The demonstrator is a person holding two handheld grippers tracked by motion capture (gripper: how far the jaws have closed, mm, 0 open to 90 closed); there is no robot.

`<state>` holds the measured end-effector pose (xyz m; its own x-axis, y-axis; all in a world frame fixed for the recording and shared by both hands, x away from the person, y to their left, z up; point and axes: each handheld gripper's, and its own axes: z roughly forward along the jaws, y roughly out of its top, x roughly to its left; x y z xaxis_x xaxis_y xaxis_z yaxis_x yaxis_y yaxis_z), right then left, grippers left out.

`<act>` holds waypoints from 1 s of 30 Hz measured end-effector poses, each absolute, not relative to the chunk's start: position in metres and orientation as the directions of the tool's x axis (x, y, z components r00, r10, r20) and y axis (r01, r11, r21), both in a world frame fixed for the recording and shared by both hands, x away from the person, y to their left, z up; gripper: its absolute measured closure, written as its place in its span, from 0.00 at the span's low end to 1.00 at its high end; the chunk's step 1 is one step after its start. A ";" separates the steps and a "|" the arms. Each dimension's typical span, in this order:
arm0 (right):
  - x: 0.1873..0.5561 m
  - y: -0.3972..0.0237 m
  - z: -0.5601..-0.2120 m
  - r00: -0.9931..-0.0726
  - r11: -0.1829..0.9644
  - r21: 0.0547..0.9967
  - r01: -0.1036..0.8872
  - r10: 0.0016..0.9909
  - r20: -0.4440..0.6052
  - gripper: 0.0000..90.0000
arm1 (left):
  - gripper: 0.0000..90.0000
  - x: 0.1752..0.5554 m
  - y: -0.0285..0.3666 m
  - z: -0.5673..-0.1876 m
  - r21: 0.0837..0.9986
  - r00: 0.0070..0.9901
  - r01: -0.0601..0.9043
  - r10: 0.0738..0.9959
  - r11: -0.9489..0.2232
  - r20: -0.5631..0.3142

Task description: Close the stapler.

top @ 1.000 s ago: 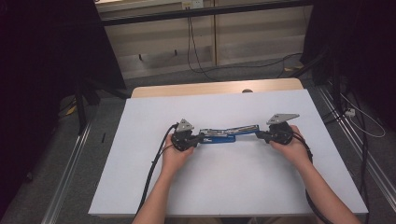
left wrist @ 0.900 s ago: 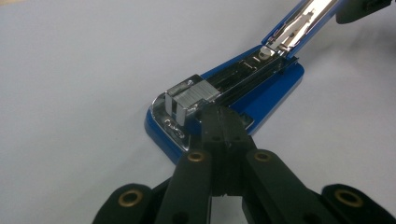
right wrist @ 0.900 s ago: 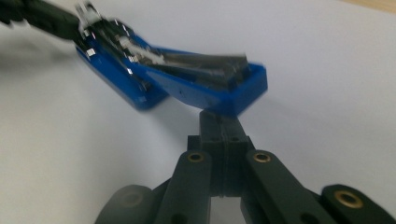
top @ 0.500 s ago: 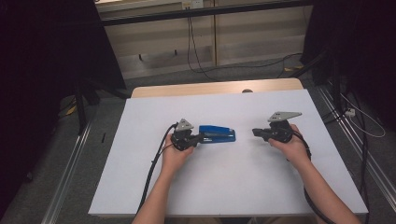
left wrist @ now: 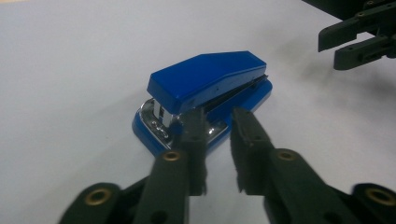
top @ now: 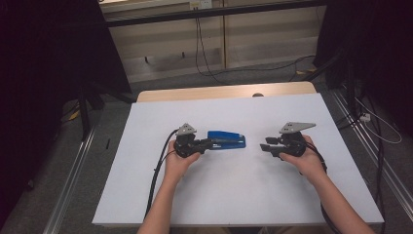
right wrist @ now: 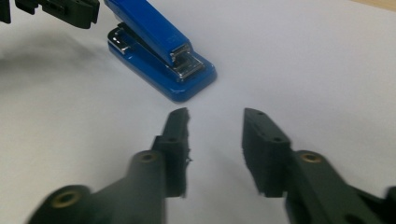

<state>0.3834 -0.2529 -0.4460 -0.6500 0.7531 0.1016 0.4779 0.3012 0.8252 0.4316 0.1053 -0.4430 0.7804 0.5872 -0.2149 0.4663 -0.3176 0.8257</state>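
A: Where does the blue stapler (top: 227, 140) lie now?

B: Flat on the white worktop (top: 243, 195), a little left of the centre of the high view. Its long axis runs left to right across the frame, so one end points at each hand.

A: And which hand is nearer?

B: The left gripper (top: 203, 145) by far. In the high view its tips are right at the stapler's left end. In the left gripper view the two black fingers (left wrist: 250, 133) stand just in front of the near end, where the chrome hinge shows, and one of them overlaps the base in the picture. Whether it actually touches I cannot tell.

A: Is it gripping?

B: No. Those fingers have just been opening, there is a gap between them, and the stapler sits ahead of them, not between the pads.

A: The other side?

B: The right gripper (top: 265, 147) hangs apart from the stapler's right end, with bare worktop between. In the right gripper view the stapler lies at the upper left of the frame, angled away. These fingers (right wrist: 257, 135) have also just been opening, wider than the left pair, and hold nothing.

A: Count for me.

B: One stapler, two grippers, two hands, one worktop. A strip of wooden table (top: 219, 91) shows beyond the far edge of the white sheet.

A: So the next reach?

B: I'd judge it turns on that left-right axis: either hand meets an end head-on.
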 end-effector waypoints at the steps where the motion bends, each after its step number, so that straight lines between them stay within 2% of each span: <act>1: 0.381 -0.253 -0.444 -0.648 0.291 0.832 0.472 0.755 0.104 0.61 | 0.74 0.430 0.106 -0.441 0.830 0.786 0.456 0.583 -0.321 -0.206; 4: 0.373 -0.252 -0.438 -0.633 0.250 0.844 0.474 0.763 0.130 0.49 | 0.60 0.423 0.110 -0.436 0.832 0.783 0.449 0.592 -0.326 -0.190; 7: 0.363 -0.248 -0.436 -0.641 0.266 0.851 0.453 0.760 0.103 0.40 | 0.54 0.416 0.116 -0.432 0.842 0.790 0.430 0.588 -0.324 -0.177; 11: 0.349 -0.250 -0.440 -0.639 0.287 0.845 0.451 0.765 0.081 0.33 | 0.39 0.406 0.125 -0.428 0.847 0.774 0.421 0.615 -0.324 -0.150; 16: 0.335 -0.254 -0.443 -0.636 0.299 0.833 0.465 0.767 0.079 0.29 | 0.29 0.395 0.136 -0.423 0.858 0.767 0.408 0.627 -0.312 -0.137; 24: 0.320 -0.258 -0.444 -0.635 0.301 0.840 0.452 0.770 0.065 0.21 | 0.20 0.384 0.152 -0.421 0.859 0.757 0.411 0.639 -0.305 -0.135; 30: 0.308 -0.263 -0.445 -0.632 0.299 0.841 0.450 0.772 0.063 0.20 | 0.17 0.379 0.163 -0.419 0.865 0.747 0.404 0.653 -0.298 -0.124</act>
<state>0.3084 -0.2627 -0.4446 -0.6323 0.7721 0.0633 0.4498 0.2994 0.8414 0.3785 0.1634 -0.4186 0.7469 0.6533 -0.1236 0.4036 -0.2978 0.8651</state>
